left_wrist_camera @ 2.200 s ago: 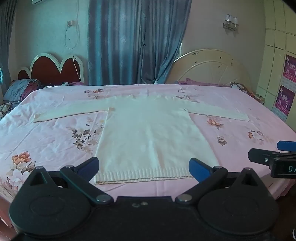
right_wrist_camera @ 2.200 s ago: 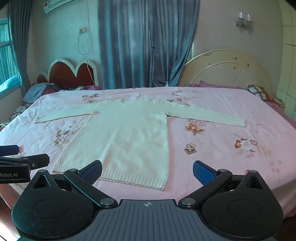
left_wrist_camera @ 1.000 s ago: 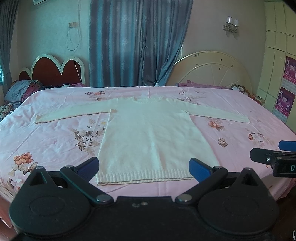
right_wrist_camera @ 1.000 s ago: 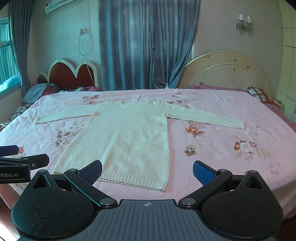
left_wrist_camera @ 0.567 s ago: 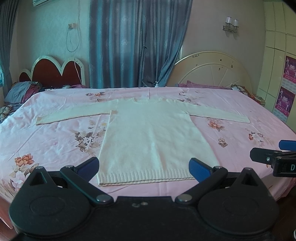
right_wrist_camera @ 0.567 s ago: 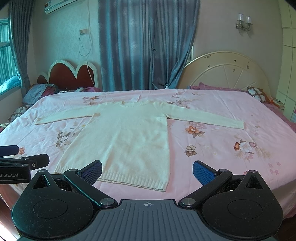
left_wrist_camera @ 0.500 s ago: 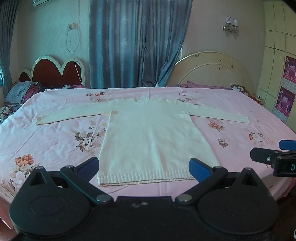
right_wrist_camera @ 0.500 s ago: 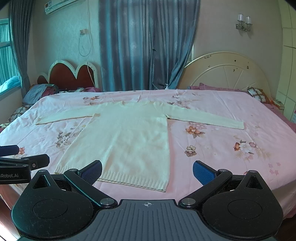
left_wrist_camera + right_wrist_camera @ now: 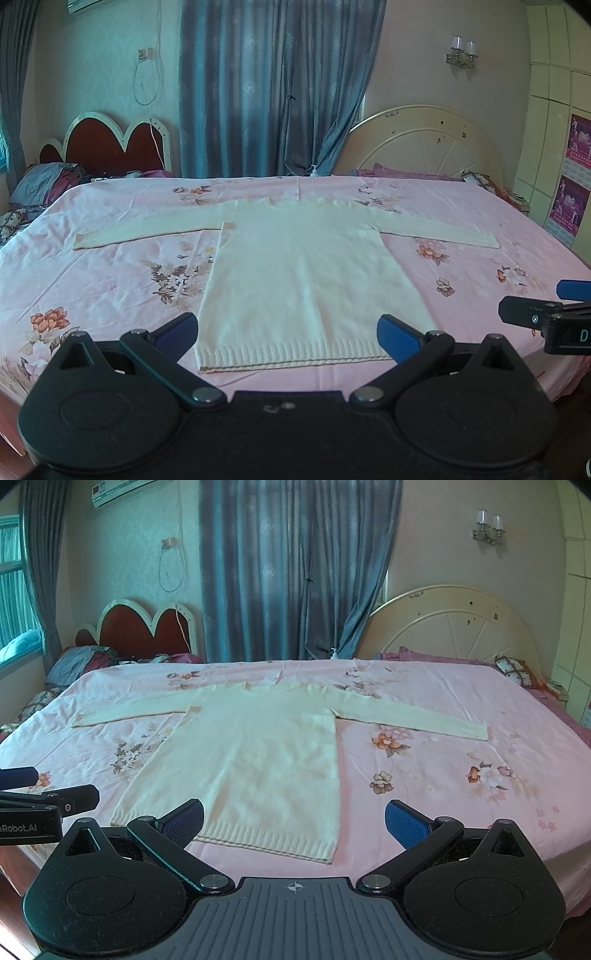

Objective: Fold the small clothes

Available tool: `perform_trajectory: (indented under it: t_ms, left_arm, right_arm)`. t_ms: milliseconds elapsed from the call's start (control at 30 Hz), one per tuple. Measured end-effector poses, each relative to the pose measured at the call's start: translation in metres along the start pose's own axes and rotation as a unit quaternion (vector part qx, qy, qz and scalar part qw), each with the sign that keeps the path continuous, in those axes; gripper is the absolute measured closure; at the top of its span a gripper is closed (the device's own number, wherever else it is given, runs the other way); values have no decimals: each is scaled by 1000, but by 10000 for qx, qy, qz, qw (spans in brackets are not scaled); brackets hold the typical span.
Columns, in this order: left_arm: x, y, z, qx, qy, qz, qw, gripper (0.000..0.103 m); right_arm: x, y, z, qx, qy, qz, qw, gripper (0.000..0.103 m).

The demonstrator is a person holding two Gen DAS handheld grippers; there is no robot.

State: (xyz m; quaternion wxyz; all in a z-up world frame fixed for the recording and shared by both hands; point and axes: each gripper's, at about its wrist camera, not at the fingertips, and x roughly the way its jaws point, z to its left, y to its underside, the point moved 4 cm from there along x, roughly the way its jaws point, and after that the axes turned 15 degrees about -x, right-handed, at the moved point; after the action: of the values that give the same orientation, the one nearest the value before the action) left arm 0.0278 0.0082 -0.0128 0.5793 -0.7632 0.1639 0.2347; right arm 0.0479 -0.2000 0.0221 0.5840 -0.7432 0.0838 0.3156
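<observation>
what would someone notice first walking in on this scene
Most likely the cream sweater spread flat in the middle of the pink flowered bedsheet, both sleeves stretched straight out to the sides and its ribbed hem nearest the cameras. Next, the two open grippers at the near edge of the bed: the left gripper lined up with the hem, the right gripper off toward the sweater's right side, neither touching the cloth.

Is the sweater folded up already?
No, the cream sweater lies flat on the pink bedsheet with both sleeves spread out.
</observation>
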Motion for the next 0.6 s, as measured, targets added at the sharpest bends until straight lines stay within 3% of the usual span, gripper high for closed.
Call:
perform_trajectory:
  t_ms: [600]
  left_arm:
    - [0, 1, -1, 0, -8, -9, 10000, 0]
  right_arm:
    - [0, -1, 1, -21, -13, 23, 10000, 0]
